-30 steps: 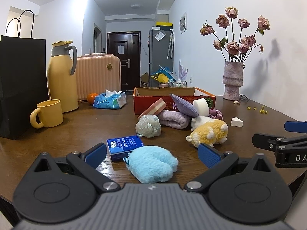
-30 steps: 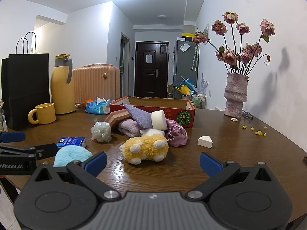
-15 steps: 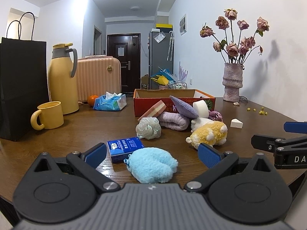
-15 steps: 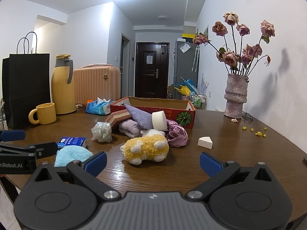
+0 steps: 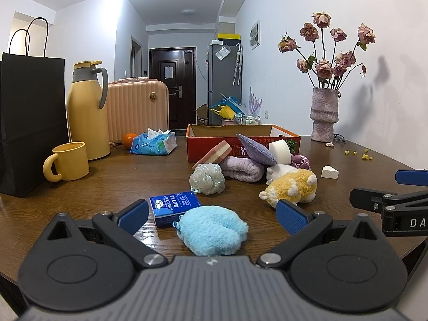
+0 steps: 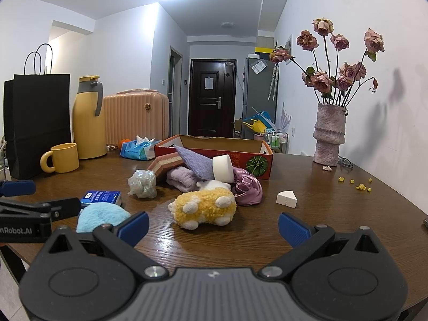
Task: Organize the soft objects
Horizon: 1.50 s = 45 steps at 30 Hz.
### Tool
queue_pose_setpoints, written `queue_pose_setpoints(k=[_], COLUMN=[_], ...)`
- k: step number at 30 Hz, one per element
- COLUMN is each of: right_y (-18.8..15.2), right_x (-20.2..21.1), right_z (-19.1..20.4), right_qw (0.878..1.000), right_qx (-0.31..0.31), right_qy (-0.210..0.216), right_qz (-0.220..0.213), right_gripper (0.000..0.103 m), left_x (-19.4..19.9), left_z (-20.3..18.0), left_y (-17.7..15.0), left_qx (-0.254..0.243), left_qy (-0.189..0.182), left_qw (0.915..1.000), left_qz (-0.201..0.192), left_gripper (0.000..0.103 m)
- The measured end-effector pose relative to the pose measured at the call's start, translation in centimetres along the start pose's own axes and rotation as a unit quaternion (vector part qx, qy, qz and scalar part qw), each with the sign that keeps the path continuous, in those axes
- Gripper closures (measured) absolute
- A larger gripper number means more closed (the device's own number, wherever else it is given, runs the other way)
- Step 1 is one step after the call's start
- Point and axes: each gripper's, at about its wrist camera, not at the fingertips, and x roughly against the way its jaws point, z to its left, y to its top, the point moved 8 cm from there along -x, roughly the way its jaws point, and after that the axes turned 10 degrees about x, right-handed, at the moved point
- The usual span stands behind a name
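A fluffy blue pad [image 5: 212,230] lies on the wooden table between the fingers of my left gripper [image 5: 212,215], which is open and holds nothing. A yellow plush toy [image 6: 204,208] lies just ahead of my open right gripper [image 6: 213,227]. Behind it a pile leans on a red cardboard box [image 6: 251,157]: a lilac rolled towel [image 5: 242,169], a purple cushion [image 5: 255,149], a white foam roll [image 6: 223,168], a pink striped sponge [image 5: 214,153], a mauve satin cloth [image 6: 247,188] and a mesh bath pouf [image 5: 207,179].
A blue tissue packet [image 5: 174,204] lies beside the blue pad. A yellow mug [image 5: 68,161], a yellow jug [image 5: 87,112] and a black paper bag [image 5: 29,123] stand at the left. A vase of dried roses [image 6: 329,133] stands at the right, with a white wedge sponge [image 6: 286,199] nearer.
Both views have shifted only slightly; the grippers stay open and no object has moved.
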Motion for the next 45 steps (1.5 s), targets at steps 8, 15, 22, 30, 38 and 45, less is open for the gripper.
queue_pose_setpoints(k=[8,15,22,30,38,45], right_y=[0.0,0.0,0.0,0.2,0.6,0.9], right_x=[0.0,0.0,0.1,-0.5,-1.7,-3.5], right_z=[0.0,0.0,0.1,0.5,1.7,3.4], right_qw=[1.0,1.0,1.0,1.0,0.999,0.998], right_qx=[0.0,0.001,0.002,0.006,0.019,0.034], right_qy=[0.0,0.0,0.0,0.009,0.023,0.034], right_qz=[0.0,0.0,0.0,0.009,0.014,0.029], right_gripper=[0.0,0.0,0.0,0.0,0.0,0.0], left_x=[0.0,0.0,0.0,0.0,-0.6,-1.7], left_z=[0.0,0.0,0.0,0.2,1.6,3.6], left_y=[0.0,0.0,0.0,0.2,0.1,-0.1], left_qx=[0.0,0.0,0.0,0.002,0.01,0.024], left_qy=[0.0,0.0,-0.001,-0.002,0.003,0.02], left_qw=[1.0,1.0,1.0,1.0,0.9999,0.9995], left_qz=[0.0,0.0,-0.001,-0.002,0.001,0.005], left_gripper=[0.0,0.0,0.0,0.0,0.0,0.0])
